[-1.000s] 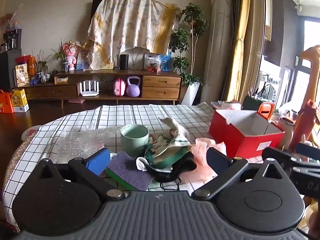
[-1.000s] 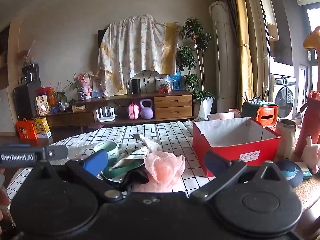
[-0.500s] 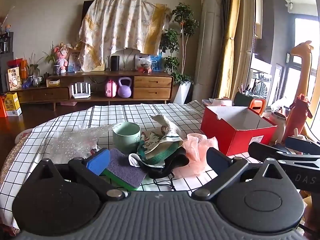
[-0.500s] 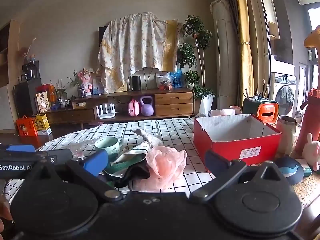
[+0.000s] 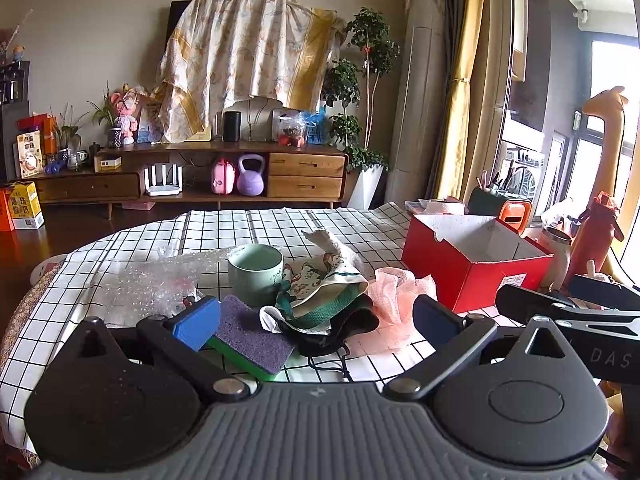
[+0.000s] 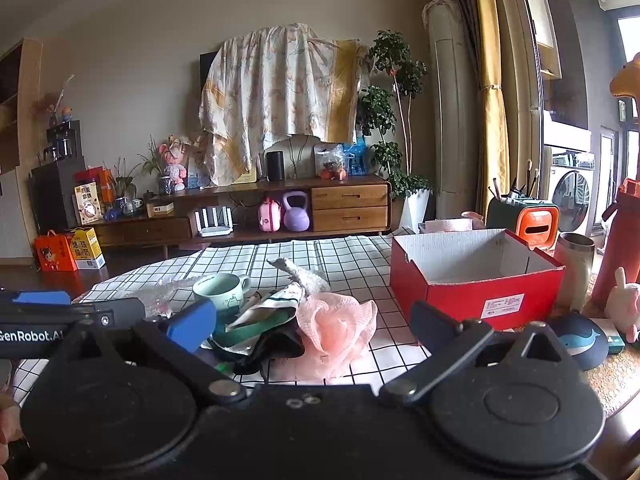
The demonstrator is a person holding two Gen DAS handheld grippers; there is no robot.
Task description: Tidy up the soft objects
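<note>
Landmark: the red cardboard box (image 6: 476,280) stood open-topped on the bench (image 5: 224,224), which was covered by a white cloth with a black grid.
Left gripper (image 5: 316,320): spread wide and holding nothing, it hung low over the near edge of the bench, left of the box, facing the heap of soft things.
Right gripper (image 6: 312,326): also spread wide and holding nothing, it faced the same heap from nearer the box.
Pink mesh bath pouf (image 6: 340,330): it lay on the bench just left of the box, the soft thing closest to it.
Patterned cloth with green trim (image 5: 320,284): crumpled, it lay left of the pouf and touching it, over a black fabric piece (image 5: 340,328).
Purple and green sponge (image 5: 256,338): it lay flat further left of the box, beside the cloths, near the left gripper's blue pad.
Pale green mug (image 5: 256,272): upright, it stood behind the sponge, against the cloth.
Bubble wrap (image 5: 156,284): it lay spread furthest from the box, left of the mug.
Metal tumbler (image 6: 576,268): upright, it stood just right of the box.
</note>
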